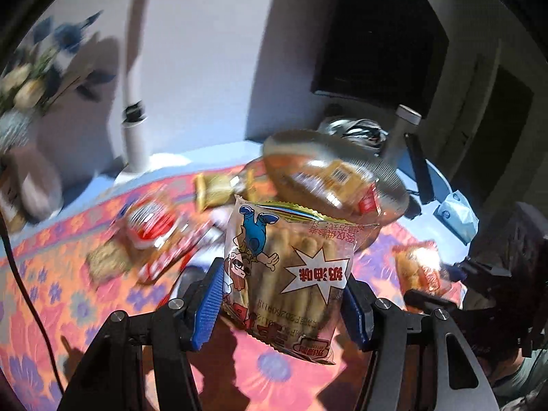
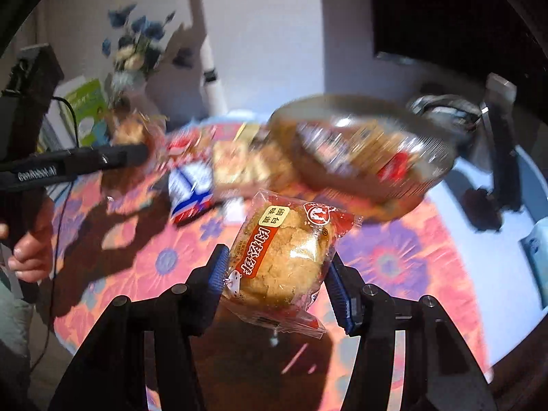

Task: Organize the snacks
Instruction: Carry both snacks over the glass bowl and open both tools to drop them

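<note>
My left gripper is shut on a clear packet of biscuit sticks with a cartoon figure, held above the flowered tablecloth. My right gripper is shut on a wrapped round pastry in a red-trimmed wrapper. A glass bowl holding several snack packets sits just beyond both packets; it also shows in the right wrist view. The right gripper with its pastry appears at the right edge of the left wrist view. The left gripper appears at the left of the right wrist view.
Loose snack packets lie on the cloth left of the bowl, among them a blue and white packet. A white lamp stand, a flower vase, a monitor stand and a tissue pack ring the table.
</note>
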Demonstrator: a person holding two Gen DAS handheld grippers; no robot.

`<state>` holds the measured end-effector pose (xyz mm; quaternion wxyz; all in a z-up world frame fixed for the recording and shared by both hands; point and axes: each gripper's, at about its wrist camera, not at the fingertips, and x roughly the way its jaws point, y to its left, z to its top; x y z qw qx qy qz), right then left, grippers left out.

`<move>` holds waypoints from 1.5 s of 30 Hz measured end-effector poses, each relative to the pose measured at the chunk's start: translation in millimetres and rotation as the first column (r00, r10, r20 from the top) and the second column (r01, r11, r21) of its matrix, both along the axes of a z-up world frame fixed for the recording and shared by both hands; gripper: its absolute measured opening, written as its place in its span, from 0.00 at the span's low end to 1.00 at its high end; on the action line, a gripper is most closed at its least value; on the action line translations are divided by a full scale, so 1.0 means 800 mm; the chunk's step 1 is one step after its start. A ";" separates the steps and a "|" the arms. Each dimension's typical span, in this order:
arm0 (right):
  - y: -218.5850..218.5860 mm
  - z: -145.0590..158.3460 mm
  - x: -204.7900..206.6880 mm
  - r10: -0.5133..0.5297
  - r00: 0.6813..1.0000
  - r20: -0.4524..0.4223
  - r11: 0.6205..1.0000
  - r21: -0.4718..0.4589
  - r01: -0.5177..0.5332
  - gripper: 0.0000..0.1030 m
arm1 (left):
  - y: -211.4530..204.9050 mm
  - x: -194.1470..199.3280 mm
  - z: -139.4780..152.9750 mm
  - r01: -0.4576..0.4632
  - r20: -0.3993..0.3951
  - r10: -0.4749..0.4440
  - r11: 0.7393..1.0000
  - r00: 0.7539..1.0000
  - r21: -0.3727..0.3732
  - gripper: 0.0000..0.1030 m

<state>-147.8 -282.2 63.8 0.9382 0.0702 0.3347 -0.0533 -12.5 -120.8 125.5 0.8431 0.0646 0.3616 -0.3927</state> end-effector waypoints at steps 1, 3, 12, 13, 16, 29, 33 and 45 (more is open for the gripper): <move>-0.007 0.007 0.001 -0.010 1.000 0.013 1.000 -0.009 0.010 0.52 | -0.015 0.004 0.006 0.009 0.007 -0.009 1.000 1.000 0.003 0.58; -0.029 0.022 0.008 -0.043 0.998 0.047 0.998 -0.044 0.045 0.52 | -0.042 0.011 0.015 0.023 0.021 -0.023 1.000 1.000 0.012 0.58; -0.124 0.044 0.072 -0.144 0.986 0.089 0.988 -0.036 0.147 0.52 | -0.171 0.081 0.039 0.031 0.014 -0.032 0.998 0.999 0.046 0.58; -0.130 0.044 0.080 -0.145 0.986 0.086 0.989 -0.029 0.148 0.52 | -0.183 0.089 0.038 0.031 0.007 -0.032 0.998 0.999 0.049 0.58; -0.142 0.042 0.099 -0.160 0.984 0.081 0.986 -0.030 0.162 0.52 | -0.218 0.114 0.035 0.029 -0.003 -0.029 0.998 1.000 0.062 0.58; -0.186 0.026 0.112 -0.176 0.984 0.040 0.984 0.046 0.174 0.59 | -0.243 0.160 0.019 -0.018 -0.073 0.021 0.999 0.997 0.039 0.78; -0.178 0.035 0.101 -0.159 0.986 0.055 0.987 0.048 0.156 0.59 | -0.205 0.141 0.033 -0.035 -0.041 0.036 0.999 0.999 0.023 0.78; -0.077 0.061 0.081 0.019 0.996 0.086 0.998 0.054 -0.024 0.59 | -0.026 0.046 0.114 -0.177 0.157 0.179 0.984 0.971 -0.028 0.78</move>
